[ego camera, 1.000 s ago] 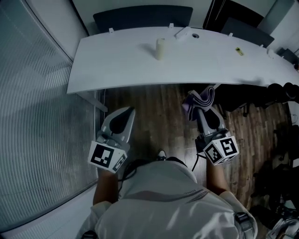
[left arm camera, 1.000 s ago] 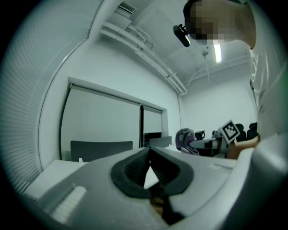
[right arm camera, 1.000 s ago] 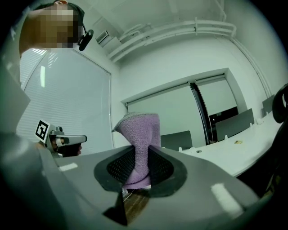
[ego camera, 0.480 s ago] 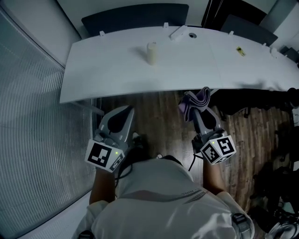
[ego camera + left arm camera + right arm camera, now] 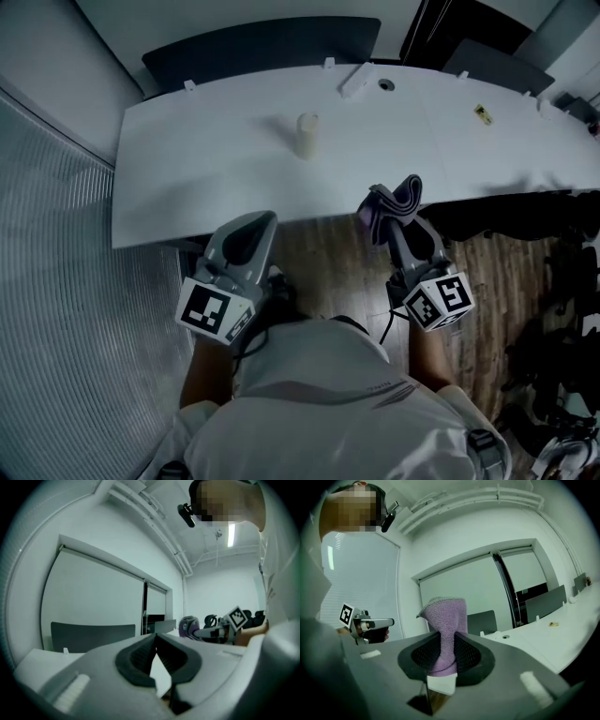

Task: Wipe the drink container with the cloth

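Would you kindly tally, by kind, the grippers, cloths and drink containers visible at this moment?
Grippers: 2, the left gripper and the right gripper
Cloths: 1, the purple cloth
Drink containers: 1, the drink container
Total: 4

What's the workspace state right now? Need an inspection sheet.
Surface: white table, mostly bare.
Job's things: drink container upright on the table, untouched; purple cloth clamped in the right gripper.
Clutter: white bar and small yellow item near the table's far edge.
Grippers: left gripper shut, empty; right gripper shut on the cloth; both by the table's near edge.
Cables: one dark cable below the right gripper.
Surroundings: dark chair behind the table, wood floor, ribbed wall at left.
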Available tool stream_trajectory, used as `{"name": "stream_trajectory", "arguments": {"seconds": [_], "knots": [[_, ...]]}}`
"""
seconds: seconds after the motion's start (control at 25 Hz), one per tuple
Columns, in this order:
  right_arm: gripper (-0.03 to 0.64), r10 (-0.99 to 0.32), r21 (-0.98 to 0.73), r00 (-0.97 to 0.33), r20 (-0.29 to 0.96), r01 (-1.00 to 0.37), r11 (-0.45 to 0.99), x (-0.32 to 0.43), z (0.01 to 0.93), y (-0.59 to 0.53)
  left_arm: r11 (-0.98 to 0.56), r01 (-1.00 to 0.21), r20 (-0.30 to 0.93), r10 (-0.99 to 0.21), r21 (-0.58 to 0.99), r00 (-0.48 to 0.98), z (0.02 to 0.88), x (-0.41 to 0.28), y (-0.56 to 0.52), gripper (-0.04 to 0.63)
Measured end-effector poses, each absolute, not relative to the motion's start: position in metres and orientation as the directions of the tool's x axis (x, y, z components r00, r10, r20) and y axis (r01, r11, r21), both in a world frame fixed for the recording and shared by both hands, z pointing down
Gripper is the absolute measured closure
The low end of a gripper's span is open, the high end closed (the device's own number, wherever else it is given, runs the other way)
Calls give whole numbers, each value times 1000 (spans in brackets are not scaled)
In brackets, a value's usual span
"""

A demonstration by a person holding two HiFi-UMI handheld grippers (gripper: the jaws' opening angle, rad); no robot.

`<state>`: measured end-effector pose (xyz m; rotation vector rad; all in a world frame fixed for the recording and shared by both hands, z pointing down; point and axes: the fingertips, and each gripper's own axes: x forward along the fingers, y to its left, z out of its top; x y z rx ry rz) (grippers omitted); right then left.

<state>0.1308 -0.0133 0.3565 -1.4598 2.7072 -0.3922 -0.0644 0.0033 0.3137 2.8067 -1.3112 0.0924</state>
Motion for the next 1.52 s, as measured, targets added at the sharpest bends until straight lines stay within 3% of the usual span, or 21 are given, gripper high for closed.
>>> {"name": "stream_trajectory", "arguments": {"seconds": [0.52, 0.96, 1.28, 1.4, 1.52], "knots": [[532, -855, -237, -480, 199, -870, 433, 55, 385, -118, -730, -681, 122, -672, 60, 731, 332, -122, -132, 591], [532, -803, -290, -545, 243, -830, 476, 53, 407, -168, -780, -625, 179, -612, 23, 771, 340, -94, -186, 591], [532, -660, -396, -728, 185, -670, 629, 64, 433, -214, -756, -655, 328, -618, 5, 715, 385, -47, -246, 591], [532, -525, -435, -825, 210, -560, 705, 54, 451, -213, -770, -637, 374, -585, 20, 719, 403, -34, -263, 509], [532, -367, -487, -887, 279, -460, 742, 39, 478, -198, -775, -632, 427, -570, 4, 702, 424, -26, -278, 495]]}}
